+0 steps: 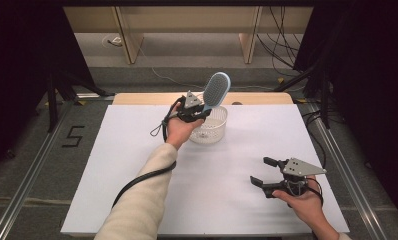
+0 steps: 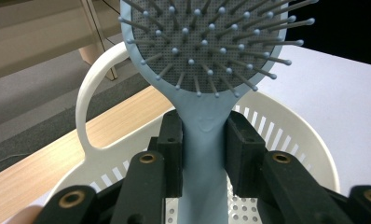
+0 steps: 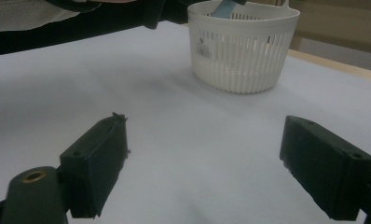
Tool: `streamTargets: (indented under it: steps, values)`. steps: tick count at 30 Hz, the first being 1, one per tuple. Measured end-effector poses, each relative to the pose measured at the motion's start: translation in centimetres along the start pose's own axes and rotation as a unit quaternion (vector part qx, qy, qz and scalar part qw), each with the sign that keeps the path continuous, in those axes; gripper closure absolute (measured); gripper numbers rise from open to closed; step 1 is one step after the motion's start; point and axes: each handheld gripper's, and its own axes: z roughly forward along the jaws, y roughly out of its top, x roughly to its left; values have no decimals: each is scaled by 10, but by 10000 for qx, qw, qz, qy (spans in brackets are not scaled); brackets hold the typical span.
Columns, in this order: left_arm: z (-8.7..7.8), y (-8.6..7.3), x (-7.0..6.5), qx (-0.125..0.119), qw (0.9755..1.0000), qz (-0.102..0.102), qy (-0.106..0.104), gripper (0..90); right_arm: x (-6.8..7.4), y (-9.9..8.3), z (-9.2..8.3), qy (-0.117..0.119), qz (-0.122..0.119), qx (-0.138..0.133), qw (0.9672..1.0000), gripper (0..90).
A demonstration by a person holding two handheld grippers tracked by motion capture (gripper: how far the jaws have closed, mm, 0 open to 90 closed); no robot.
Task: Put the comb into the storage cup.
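Note:
A light blue hairbrush with a grey bristle pad stands upright over a white slotted basket. My left gripper is shut on the brush's handle, just below the bristle head, and the lower end of the handle hangs inside the basket. At the table's near right, my right gripper rests open with nothing between its pads. It faces the basket, where the tip of the brush's handle pokes down behind the rim.
The table top is a white sheet, with a bare wooden strip behind the basket. Black cables and stand legs lie on the floor beyond the table. A sleeve reaches in from the bottom.

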Motion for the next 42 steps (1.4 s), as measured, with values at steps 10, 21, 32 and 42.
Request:
streamTargets:
  steps: [10, 21, 32, 42]
  values:
    - [1, -2, -1, 46, 10000, 10, -6, 698, 0, 0, 0, -1, -1, 3, 10000, 161]
    - [3, -6, 0, 92, 10000, 1, -17, 697, 0, 0, 0, 6, 2, 4, 10000, 161]
    - [4, -6, -1, 142, 9999, 4, -14, 697, 0, 0, 0, 10, 0, 6, 10000, 161]
    - [5, -6, -1, 173, 9998, 61, -47, 696, 0, 0, 0, 13, 6, 4, 10000, 161]
